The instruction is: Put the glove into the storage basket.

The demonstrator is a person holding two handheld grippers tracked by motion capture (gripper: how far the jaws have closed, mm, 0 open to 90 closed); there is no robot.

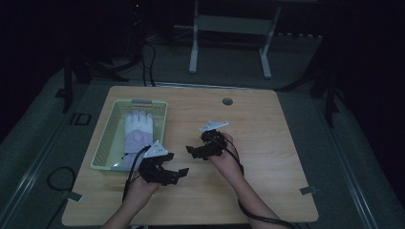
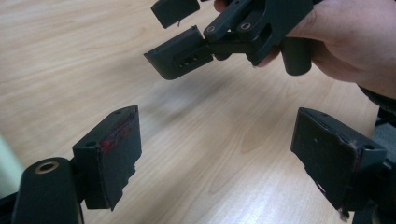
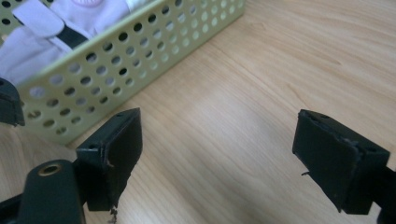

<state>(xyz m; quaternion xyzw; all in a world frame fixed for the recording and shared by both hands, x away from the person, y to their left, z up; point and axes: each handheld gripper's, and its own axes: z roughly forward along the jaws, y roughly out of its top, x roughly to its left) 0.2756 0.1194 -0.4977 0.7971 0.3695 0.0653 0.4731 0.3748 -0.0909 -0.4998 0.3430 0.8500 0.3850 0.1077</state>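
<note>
Table point(image 1: 267, 143) bearing a basket point(image 1: 108, 143); glove point(image 1: 137, 133) lies inside it, apparently already placed. Left gripper point(image 1: 177, 174) and right gripper point(image 1: 191, 152), the 2 just beside the basket, gape wide, holding nothing; little seems left.

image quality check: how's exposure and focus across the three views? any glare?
High view: dim, surroundings nearly black, the glove in the basket is the brightest patch. Left gripper view: well lit, soft sheen on the table, right gripper casts a blurred shadow. Right gripper view: bright and even, near jaws slightly soft, basket holes sharp.
</note>
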